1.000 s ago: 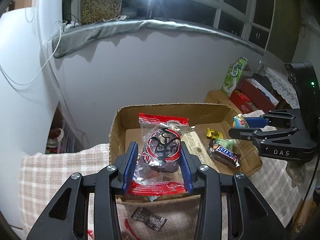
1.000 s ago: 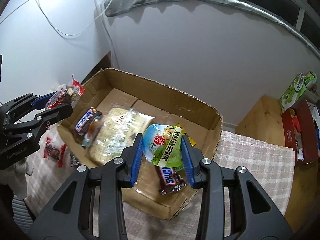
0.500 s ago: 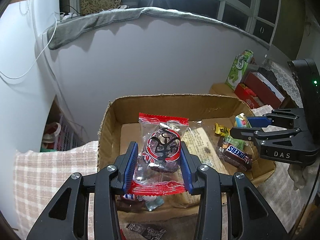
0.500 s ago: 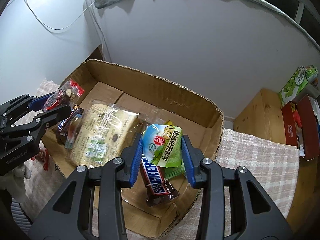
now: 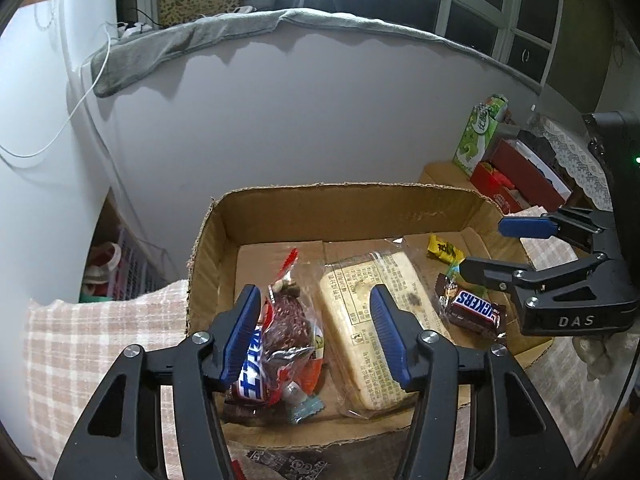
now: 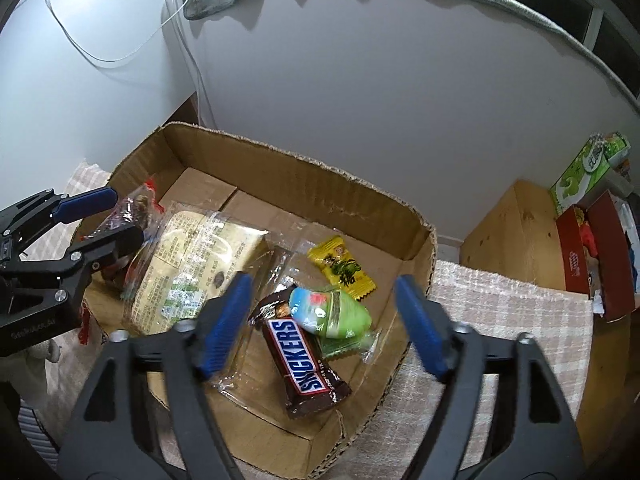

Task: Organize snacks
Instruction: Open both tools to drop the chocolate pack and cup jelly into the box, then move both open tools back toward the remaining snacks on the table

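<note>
The left gripper (image 5: 316,336) is spread wide, its blue pads (image 5: 242,336) apart. The right gripper (image 6: 324,328) is spread wide too. Both tilt downward.

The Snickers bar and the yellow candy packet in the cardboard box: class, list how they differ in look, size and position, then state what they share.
Colour: the Snickers bar has a dark brown wrapper with blue lettering on white; the yellow candy packet is bright yellow with dark print.
Size: the Snickers bar looks longer and thicker; the yellow candy packet is small and flat.
Position: the Snickers bar lies near the box's front edge; the yellow candy packet lies farther back.
Shared: both are sealed and rest inside the cardboard box.
</note>
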`<state>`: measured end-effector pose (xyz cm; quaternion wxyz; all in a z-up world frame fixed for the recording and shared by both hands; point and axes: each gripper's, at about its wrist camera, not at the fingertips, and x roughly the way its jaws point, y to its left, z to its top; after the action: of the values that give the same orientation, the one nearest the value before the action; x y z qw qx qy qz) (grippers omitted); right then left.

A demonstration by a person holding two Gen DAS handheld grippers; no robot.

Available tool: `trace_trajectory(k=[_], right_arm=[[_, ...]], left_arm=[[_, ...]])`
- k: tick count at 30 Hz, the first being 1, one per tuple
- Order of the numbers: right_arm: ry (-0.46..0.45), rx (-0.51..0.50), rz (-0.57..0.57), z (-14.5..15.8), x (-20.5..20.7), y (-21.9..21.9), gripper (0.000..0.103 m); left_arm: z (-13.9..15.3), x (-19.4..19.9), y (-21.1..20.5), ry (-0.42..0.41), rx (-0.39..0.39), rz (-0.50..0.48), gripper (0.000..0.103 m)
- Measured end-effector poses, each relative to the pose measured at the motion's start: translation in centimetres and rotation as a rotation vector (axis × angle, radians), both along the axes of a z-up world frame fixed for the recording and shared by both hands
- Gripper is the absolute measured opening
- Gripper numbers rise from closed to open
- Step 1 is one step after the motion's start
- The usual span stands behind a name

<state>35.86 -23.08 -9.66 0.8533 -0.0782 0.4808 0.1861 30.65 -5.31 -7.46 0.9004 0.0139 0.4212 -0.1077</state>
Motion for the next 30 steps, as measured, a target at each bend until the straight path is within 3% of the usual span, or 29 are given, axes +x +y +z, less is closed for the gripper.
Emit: trace_trajectory(k=[8,19,25,30], right_arm=[[-0.024,-0.034,-0.009,0.6,-0.5,0.3,0.087],[-0.069,0.037,-0.031,3.1,-3.6,-1.5,0.087],[-0.114,0.106,-0.029,4.6,-7.9,-3.2,0.087],[-0.157,0.117,-0.014,5.0,-12.9,-4.5,0.087]], left_arm=[[0.2,-0.3,0.0,0.001,0.004,-0.003,0.057],[2.5,-3.6,3.8,-0.042,-0.019,0.027,0.057],[3.1,-6.6,7.5,-0.063,-0.047,0.078,0.057],[1.5,-8.8,10.6,-0.034,-0.057,0.125,0.057]])
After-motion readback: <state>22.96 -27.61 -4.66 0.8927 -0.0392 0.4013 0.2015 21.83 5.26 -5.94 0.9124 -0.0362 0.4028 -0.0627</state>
